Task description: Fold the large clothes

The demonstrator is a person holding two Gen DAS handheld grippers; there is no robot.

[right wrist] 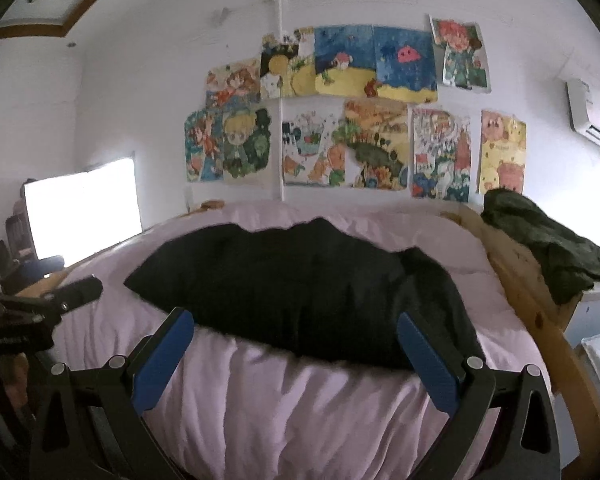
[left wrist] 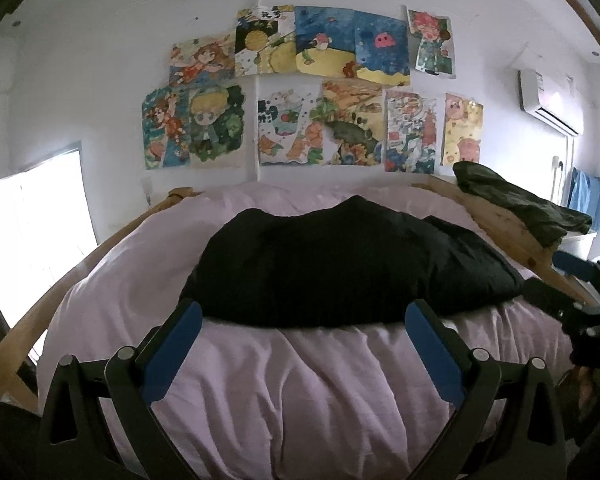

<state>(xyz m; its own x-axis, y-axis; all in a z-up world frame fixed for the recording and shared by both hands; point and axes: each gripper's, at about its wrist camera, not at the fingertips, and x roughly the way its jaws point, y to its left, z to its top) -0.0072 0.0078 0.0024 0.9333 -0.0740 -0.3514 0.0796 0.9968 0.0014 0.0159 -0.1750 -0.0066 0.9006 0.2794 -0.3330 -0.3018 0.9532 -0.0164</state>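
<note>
Left wrist view: one black garment [left wrist: 340, 264] on one bed [left wrist: 300, 380], apparently folded; left gripper [left wrist: 303, 322] and right gripper [right wrist: 296, 330] both spread, empty

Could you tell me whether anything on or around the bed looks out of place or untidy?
The black garment lies folded flat on the pink bedding, nothing odd there. The one untidy thing is a dark green garment crumpled over the wooden bed frame at the right. Both grippers are open and empty.

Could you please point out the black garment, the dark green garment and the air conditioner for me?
black garment [left wrist: 340, 264]: left wrist view, middle of its top surface.
dark green garment [right wrist: 552, 240]: right wrist view, middle of the heap.
air conditioner [left wrist: 548, 100]: left wrist view, its white front.
</note>
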